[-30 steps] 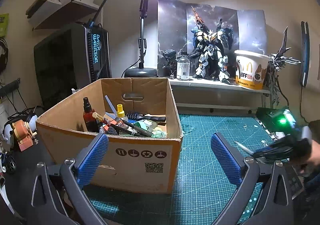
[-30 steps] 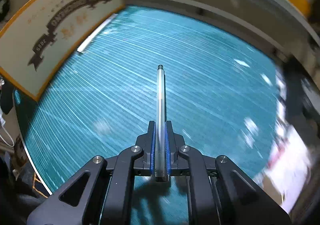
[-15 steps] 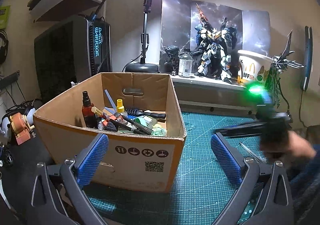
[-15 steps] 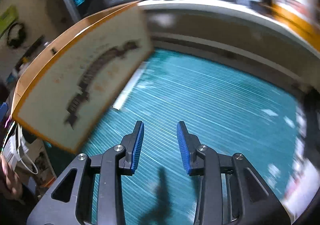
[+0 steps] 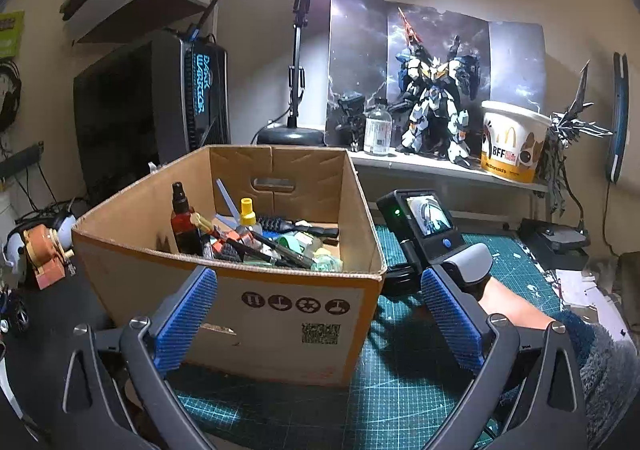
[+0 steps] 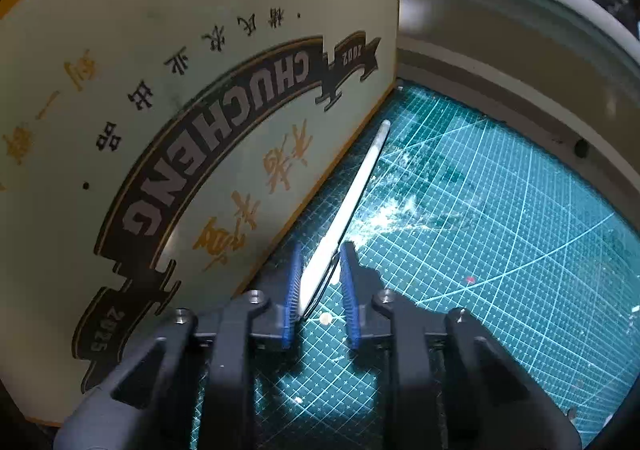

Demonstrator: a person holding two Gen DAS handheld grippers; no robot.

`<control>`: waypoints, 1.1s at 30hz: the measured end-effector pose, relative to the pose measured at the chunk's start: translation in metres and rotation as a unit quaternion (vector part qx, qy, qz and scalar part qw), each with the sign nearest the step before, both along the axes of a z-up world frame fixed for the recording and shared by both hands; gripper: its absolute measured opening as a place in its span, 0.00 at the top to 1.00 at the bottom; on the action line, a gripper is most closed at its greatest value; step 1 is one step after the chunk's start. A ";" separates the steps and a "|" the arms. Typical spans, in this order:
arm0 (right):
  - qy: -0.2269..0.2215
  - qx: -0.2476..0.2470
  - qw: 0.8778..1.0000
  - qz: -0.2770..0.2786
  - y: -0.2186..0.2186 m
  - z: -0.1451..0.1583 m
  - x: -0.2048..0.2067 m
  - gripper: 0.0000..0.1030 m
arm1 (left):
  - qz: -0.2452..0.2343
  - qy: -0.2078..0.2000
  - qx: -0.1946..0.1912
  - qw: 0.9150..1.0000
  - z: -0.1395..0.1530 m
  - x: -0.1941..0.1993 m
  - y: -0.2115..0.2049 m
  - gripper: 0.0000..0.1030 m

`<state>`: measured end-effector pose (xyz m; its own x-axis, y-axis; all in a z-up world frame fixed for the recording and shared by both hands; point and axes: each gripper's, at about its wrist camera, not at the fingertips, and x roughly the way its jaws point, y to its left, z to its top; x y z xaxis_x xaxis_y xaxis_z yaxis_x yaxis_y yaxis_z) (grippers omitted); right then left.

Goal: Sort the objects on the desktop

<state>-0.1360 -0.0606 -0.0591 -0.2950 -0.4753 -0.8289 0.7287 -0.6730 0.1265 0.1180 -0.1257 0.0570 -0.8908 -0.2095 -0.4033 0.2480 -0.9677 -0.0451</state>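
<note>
Matt corrugated cardboard box (image 5: 256,314) on a scuffed, gridded rubbery mat (image 6: 480,209).

Teal gridded mat (image 6: 480,209), white stick (image 6: 352,201), brown box (image 5: 280,314), seemingly cream side

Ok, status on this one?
Left gripper open, empty. Right gripper closing around white rod on cutting mat. Cardboard box close alongside rod.

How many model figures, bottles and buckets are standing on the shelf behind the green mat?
Model figures: 3
Clear bottle: 1
McDonald's bucket: 1
Total: 5
</note>
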 end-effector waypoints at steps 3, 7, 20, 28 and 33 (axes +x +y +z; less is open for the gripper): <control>0.001 0.002 1.000 -0.002 0.011 0.002 0.002 0.90 | -0.001 0.000 0.000 1.000 0.000 0.002 0.001 0.00; -0.011 0.002 1.000 -0.002 0.045 0.010 0.015 0.91 | -0.010 0.001 0.005 1.000 0.000 0.003 0.005 0.00; -0.052 0.014 0.998 -0.029 0.150 0.023 0.132 0.91 | -0.063 0.002 -0.012 0.998 -0.002 0.006 0.039 0.00; -0.089 -0.012 0.996 -0.020 0.141 0.021 0.162 0.91 | -0.063 -0.039 0.005 0.997 -0.018 0.003 0.027 0.00; -0.096 -0.054 0.994 -0.016 0.161 0.030 0.159 0.80 | -0.075 -0.061 0.033 0.995 -0.030 0.000 0.039 0.00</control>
<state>0.0230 0.1002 -0.0290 -0.1516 -0.5573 -0.8163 0.6630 -0.6699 0.3342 0.1182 -0.0868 0.0267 -0.8534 -0.0475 -0.5191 0.1082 -0.9903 -0.0874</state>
